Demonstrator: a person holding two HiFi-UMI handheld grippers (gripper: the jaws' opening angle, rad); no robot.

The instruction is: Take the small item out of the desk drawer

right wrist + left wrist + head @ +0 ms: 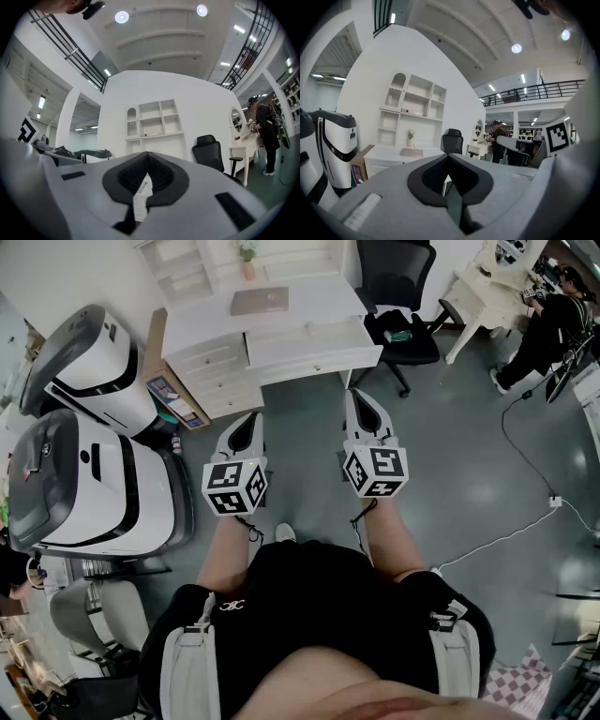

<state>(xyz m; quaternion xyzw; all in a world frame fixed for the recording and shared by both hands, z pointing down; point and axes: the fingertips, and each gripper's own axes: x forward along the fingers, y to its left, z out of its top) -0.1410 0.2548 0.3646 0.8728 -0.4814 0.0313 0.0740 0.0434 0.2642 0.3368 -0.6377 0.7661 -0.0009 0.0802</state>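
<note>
Count: two grippers, one white desk (309, 298), one black office chair (401, 317), two white-and-black machines (89, 442), one cardboard box (167, 390), one potted plant (247, 259), and one flat brown item (260, 301) on the desk top. I hold the left gripper (248, 418) and the right gripper (361, 395) side by side in front of me, level with each other, both pointing at the desk and well apart from it. Both pairs of jaws are closed together with nothing between them. The desk's wide centre drawer (314, 357) appears pulled out. I cannot make out the small item in any view.
</note>
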